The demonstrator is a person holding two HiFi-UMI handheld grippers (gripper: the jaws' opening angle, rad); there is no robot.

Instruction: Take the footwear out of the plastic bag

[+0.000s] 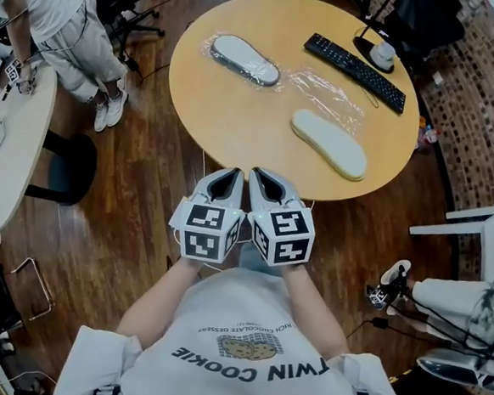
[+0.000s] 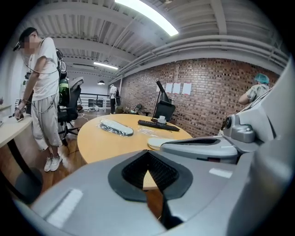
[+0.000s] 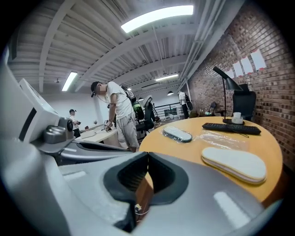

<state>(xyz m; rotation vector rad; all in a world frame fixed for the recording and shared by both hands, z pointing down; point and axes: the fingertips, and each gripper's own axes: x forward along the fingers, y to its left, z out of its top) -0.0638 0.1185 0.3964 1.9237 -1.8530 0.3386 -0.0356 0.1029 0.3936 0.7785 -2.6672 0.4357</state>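
A grey-white slipper still wrapped in its plastic bag (image 1: 245,58) (image 2: 116,127) (image 3: 177,134) lies at the far left of the round wooden table (image 1: 228,118). An empty crumpled bag (image 1: 328,88) (image 3: 221,137) lies mid-table. A bare cream slipper (image 1: 329,143) (image 2: 159,142) (image 3: 234,163) lies nearer, to the right. My left gripper (image 1: 229,176) (image 2: 148,154) and right gripper (image 1: 266,177) (image 3: 148,156) hover side by side at the table's near edge. Both are shut and hold nothing, well short of either slipper.
A black keyboard (image 1: 355,70) (image 3: 230,128) and a lamp base with a cup (image 1: 382,54) sit at the far right of the table. A person (image 1: 70,16) stands by a white desk (image 1: 8,144) on the left. A seated person's legs (image 1: 460,303) are at right.
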